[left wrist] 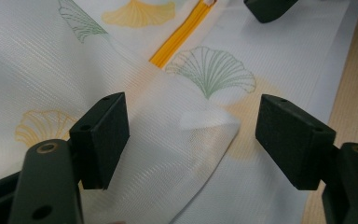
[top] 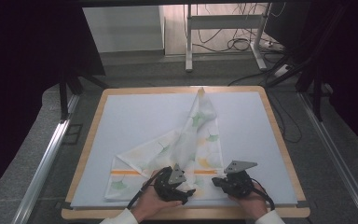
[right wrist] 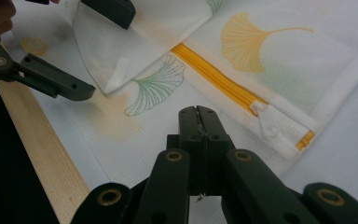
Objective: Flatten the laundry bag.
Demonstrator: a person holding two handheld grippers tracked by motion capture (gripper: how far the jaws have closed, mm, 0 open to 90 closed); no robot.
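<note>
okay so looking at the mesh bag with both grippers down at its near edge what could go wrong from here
The left gripper stands open around the folded corner of the mesh bag without pinching it; that corner is lifting slightly and might spring back open. The right gripper is shut, pressing the bag near the orange zipper. If it drags, it could wrinkle the fabric or slide the bag toward the table's wooden edge.

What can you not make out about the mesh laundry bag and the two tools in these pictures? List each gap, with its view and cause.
- Mesh laundry bag, high view: its near edge lies behind both hands and tools.
- Orange zipper, right tool view: the folded flap covers its far end.
- Right tool, right tool view: its jaws are shut, but whether they pinch mesh is unclear.
- Left tool, left tool view: jaws open around the folded corner; the bottom edge cuts off its body.
</note>
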